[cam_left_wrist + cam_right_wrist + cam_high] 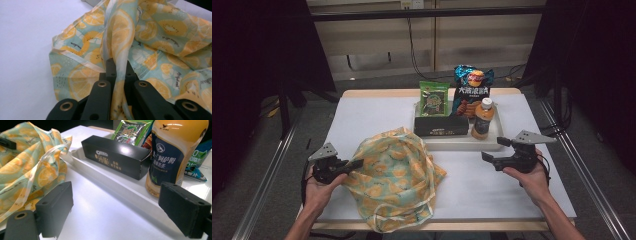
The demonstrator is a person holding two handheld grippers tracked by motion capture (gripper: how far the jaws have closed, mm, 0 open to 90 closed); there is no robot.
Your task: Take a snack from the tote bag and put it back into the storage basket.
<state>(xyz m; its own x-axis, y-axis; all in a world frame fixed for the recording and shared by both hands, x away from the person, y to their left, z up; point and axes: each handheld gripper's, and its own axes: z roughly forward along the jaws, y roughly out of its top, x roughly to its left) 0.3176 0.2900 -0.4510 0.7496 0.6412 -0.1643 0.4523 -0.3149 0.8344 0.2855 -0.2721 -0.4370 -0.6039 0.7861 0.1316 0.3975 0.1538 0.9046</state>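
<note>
The left gripper (117, 71) has its jaws pinched tight on a fold of the lemon-print bag (397, 175), which lies crumpled on the white table (362, 115) near its front edge. The right gripper (115, 207) hovers with jaws spread wide and empty, facing the tray (457, 142) that holds a black box (115, 155) and a bottle (172, 157).

Bright overhead light on the white table (377, 120), dark surroundings; glare (perhaps a lamp) on the black box (117, 155)

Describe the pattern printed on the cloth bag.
Orange citrus slices on pale green cloth bag, clearest in the left gripper view.
</note>
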